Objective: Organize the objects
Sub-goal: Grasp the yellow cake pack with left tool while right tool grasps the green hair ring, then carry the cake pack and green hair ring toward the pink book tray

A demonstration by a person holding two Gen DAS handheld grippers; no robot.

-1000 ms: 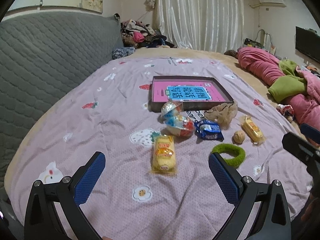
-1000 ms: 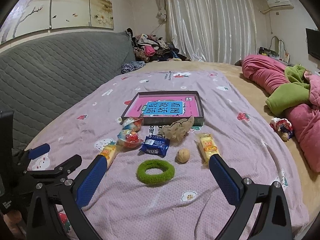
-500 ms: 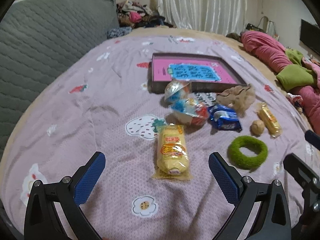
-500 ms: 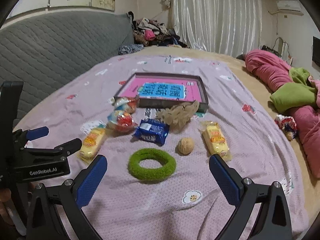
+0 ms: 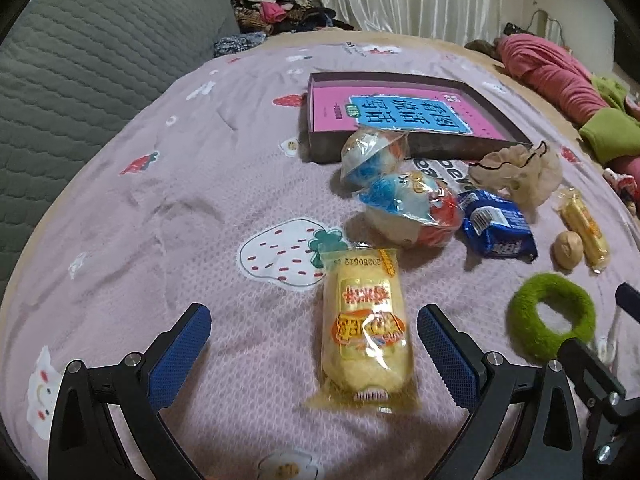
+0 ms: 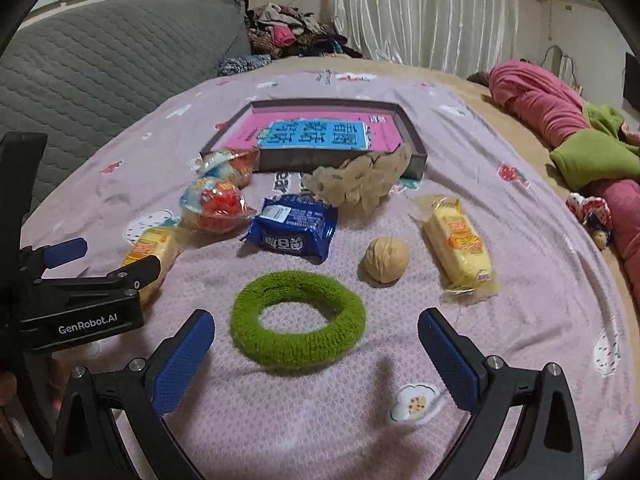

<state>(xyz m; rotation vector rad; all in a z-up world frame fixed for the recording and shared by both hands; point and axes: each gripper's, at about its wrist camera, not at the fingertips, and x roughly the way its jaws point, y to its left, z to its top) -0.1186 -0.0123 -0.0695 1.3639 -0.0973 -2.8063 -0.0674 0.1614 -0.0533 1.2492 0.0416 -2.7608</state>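
Both claws hang low over the bed, each spread wide with nothing between its blue pads. The left gripper [image 5: 312, 340] frames the near yellow cake packet [image 5: 366, 332], which lies flat on the lilac bedspread [image 5: 180, 208], pads apart from it on either side. The right gripper [image 6: 316, 344] brackets the green fuzzy ring [image 6: 299, 319] the same way, not touching it.

Taking the shallow dark box [image 6: 412, 136] with the pink and blue book [image 6: 316, 136] in it as the mark: everything loose sits on the near side of it. Two clear-wrapped toy balls [image 6: 214, 204] lie by its left corner, a beige crumpled mesh thing [image 6: 360, 180] leans against its front wall, a blue snack pack [image 6: 294, 228] lies just nearer. One walnut [image 6: 386, 259] rests beside a second yellow cake packet [image 6: 456, 246], out to the box's right.

So: two cakes, two balls, one each of ring, walnut, blue pack and mesh. Bare bedspread stretches left of the box toward the grey quilted headboard [image 5: 80, 72]; pink and green bedding [image 6: 560, 120] is heaped along the right edge.
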